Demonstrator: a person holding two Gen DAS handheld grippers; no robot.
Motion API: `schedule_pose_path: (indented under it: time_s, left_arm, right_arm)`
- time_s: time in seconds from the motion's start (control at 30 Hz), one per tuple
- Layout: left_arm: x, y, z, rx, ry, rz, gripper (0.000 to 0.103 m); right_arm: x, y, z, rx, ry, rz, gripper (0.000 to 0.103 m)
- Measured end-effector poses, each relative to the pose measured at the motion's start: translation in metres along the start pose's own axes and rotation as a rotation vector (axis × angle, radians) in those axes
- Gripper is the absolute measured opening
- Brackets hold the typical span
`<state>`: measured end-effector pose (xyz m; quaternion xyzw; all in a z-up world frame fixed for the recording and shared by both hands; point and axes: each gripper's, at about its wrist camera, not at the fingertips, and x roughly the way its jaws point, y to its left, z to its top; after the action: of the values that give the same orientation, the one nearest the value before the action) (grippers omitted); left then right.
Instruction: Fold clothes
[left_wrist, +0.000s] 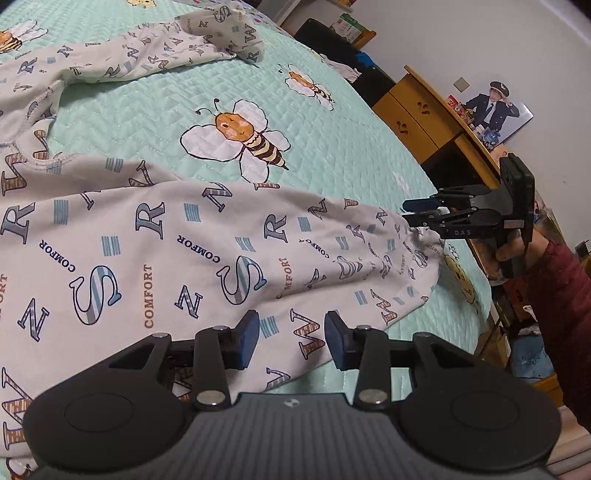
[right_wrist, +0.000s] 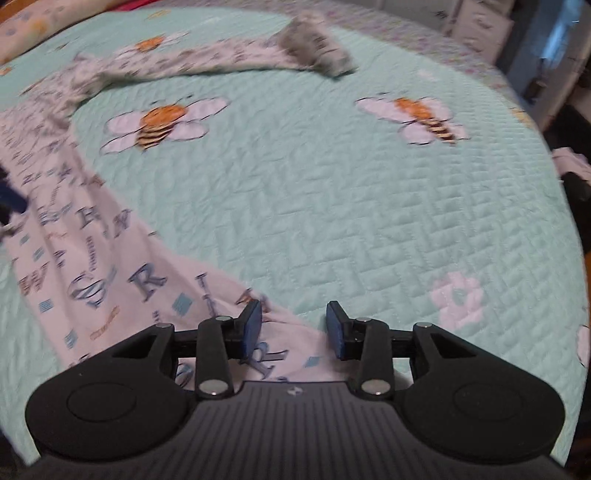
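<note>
The garment (left_wrist: 155, 236) (pale grey, printed with letters and the word COMFORT) lies spread across the quilted bedspread (left_wrist: 325, 147), which is mint green with a bee pattern. One leg of the garment runs along the near side of the bed; the other leg (left_wrist: 147, 55) stretches away toward the far side and ends in a bunched cuff.

The left gripper (left_wrist: 291, 338) hangs over the near leg. Its jaws stand partly apart, with cloth visible below the gap but nothing clamped between the blue pads.

The right gripper (right_wrist: 293, 328) sits at the end of the near leg, above the cloth edge and the bare bedspread. Its jaws are likewise partly apart and grip nothing. In the left wrist view the same right gripper is held by a hand (left_wrist: 517, 251) in a dark red sleeve, its tips just beside the crumpled hem. The right wrist view is motion-blurred.
</note>
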<state>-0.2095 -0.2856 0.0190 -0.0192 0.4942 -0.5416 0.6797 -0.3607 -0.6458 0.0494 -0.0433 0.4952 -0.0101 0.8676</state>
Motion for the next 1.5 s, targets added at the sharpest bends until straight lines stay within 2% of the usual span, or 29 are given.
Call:
schedule_pose_path:
  time_s: [0.1,0.27,0.3,0.33,0.37,0.5,0.57,0.67,0.7,0.77,0.83,1.0,1.1,1.13,1.17,1.23,1.33,1.43,1.5]
  left_arm:
    - [0.001,0.003,-0.001,-0.010,-0.004,-0.012,0.042]
    - [0.000,0.007,-0.002,-0.031,-0.011,-0.032,0.042]
    - [0.000,0.007,-0.002,-0.032,-0.012,-0.035,0.042]
    - [0.000,0.007,-0.002,-0.032,-0.013,-0.036,0.042]
    - [0.000,0.007,-0.002,-0.031,-0.014,-0.037,0.042]
    - [0.000,0.008,-0.004,-0.014,-0.019,-0.042,0.042]
    - [-0.001,0.008,-0.005,0.000,-0.023,-0.044,0.042]
    - [-0.001,0.008,-0.007,0.013,-0.023,-0.042,0.042]
    - [-0.002,0.008,-0.008,0.016,-0.021,-0.041,0.042]
    - [-0.004,0.009,-0.008,0.011,-0.017,-0.046,0.042]
    - [-0.005,0.011,-0.009,0.002,-0.017,-0.053,0.042]
    - [-0.006,0.015,-0.010,-0.037,-0.026,-0.068,0.042]
    - [-0.007,0.014,-0.010,-0.053,-0.031,-0.062,0.042]
    - [-0.007,0.013,-0.010,-0.057,-0.033,-0.060,0.042]
    - [-0.008,0.012,-0.010,-0.055,-0.038,-0.057,0.042]
    - [-0.011,0.008,-0.010,-0.043,-0.046,-0.056,0.044]
    - [-0.014,0.002,-0.010,-0.030,-0.052,-0.062,0.047]
    - [-0.011,0.000,-0.010,-0.028,-0.041,-0.023,0.047]
    - [-0.010,0.002,-0.011,-0.045,-0.040,-0.020,0.047]
  right_arm:
    - [-0.001,-0.001,-0.001,-0.020,0.037,0.042,0.042]
    - [0.009,-0.001,0.002,-0.036,0.083,0.046,0.040]
    - [0.010,-0.001,0.003,-0.027,0.087,0.046,0.037]
    - [0.010,0.001,0.003,-0.019,0.085,0.042,0.021]
    - [0.009,0.004,0.004,-0.010,0.082,0.037,0.010]
    - [-0.001,0.028,-0.001,-0.050,0.051,-0.065,0.004]
    - [-0.014,0.023,-0.002,0.012,0.002,-0.138,0.003]
    - [-0.021,-0.006,-0.007,0.241,-0.059,-0.210,0.000]
    - [-0.015,-0.012,-0.009,0.292,-0.053,-0.235,0.000]
    - [-0.006,-0.014,-0.014,0.355,-0.071,-0.199,0.000]
    - [-0.003,-0.009,-0.015,0.372,-0.090,-0.227,0.000]
    - [-0.041,-0.016,-0.036,0.605,-0.268,-0.259,0.003]
    - [-0.062,-0.029,-0.075,0.828,-0.327,-0.269,0.006]
    - [-0.068,-0.033,-0.089,0.904,-0.344,-0.271,0.014]
    - [-0.075,-0.038,-0.103,0.980,-0.362,-0.272,0.028]
    - [-0.076,-0.042,-0.127,1.064,-0.355,-0.283,0.031]
    - [-0.071,-0.046,-0.150,1.169,-0.379,-0.259,0.031]
    - [-0.065,-0.052,-0.155,1.202,-0.449,-0.209,0.034]
    - [-0.057,-0.055,-0.155,1.247,-0.452,-0.156,0.036]
